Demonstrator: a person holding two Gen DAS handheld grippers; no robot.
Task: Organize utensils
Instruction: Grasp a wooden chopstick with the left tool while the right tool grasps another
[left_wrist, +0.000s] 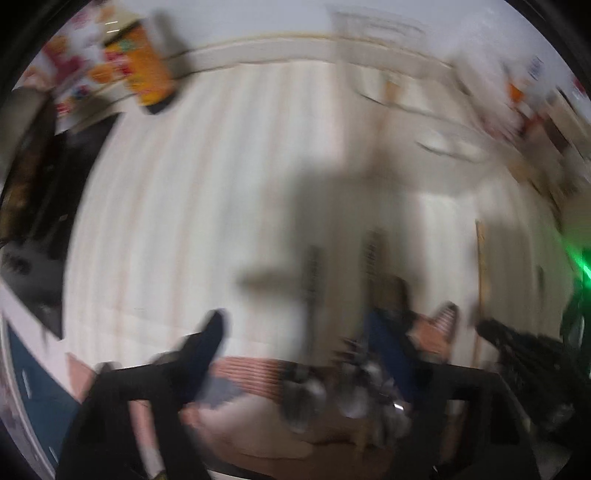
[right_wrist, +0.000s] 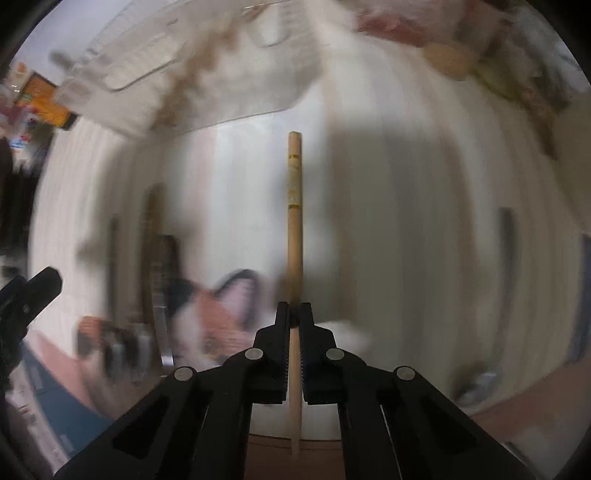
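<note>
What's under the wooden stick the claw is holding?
Under the wooden stick, gripped by the right claw, lies the pale striped table, with a blurry cat picture beside it. The table directly behind the stick and claw is hidden.

Chopstick (right_wrist: 294, 221) in right tool (right_wrist: 294, 314) — rack (right_wrist: 177, 74) beyond

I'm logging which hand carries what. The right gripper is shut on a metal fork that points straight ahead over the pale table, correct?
Not quite: it is no metal fork. The right wrist view shows the right gripper shut on a wooden chopstick, a plain round stick. It does point straight ahead between the fingers over the pale table.
</note>
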